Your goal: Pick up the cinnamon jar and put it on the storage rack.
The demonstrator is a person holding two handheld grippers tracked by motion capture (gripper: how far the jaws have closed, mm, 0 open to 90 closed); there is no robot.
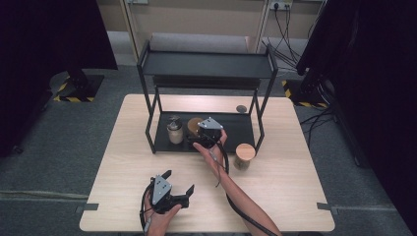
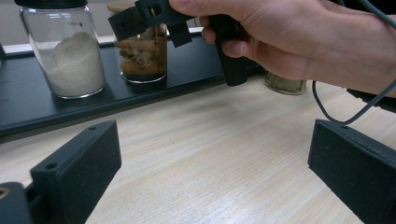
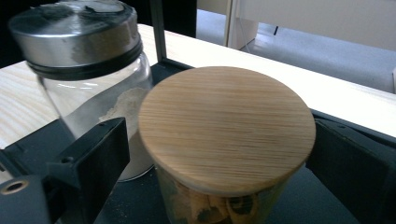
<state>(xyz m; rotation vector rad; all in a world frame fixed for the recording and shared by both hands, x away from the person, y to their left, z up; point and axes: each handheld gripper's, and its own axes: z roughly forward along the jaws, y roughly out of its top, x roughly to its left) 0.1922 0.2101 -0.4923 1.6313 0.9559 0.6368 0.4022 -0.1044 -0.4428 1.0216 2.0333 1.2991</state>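
The rack (image 1: pixel 206 64), a black two-level shelf standing on the table (image 1: pixel 123 162), is the landmark here. On its bottom tray sit two jars side by side: the salt jar (image 1: pixel 175 131) with a metal cap (white powder inside, so salt or sugar) on the left, and just beside it the wood-lid jar (image 3: pixel 227 126), which holds brown rolled sticks. The right gripper (image 1: pixel 202 140) is at the tray's front edge, its jaws on either side of that wooden lid; in the right gripper view they stand wide with a sliver of gap at each side, so they look open around the jar rather than pressing on it. The left gripper (image 1: pixel 178 189) rests low over the table well in front of the rack, jaws spread and empty, with only bare wood between them. A third jar (image 1: pixel 244 156), also wooden-lidded, stands on the table just outside the rack's front right leg. Judging from this, the work is shelving jars: two are on the tray, the second seemingly just set down or about to be taken, and the third is not yet moved. The top shelf is bare.
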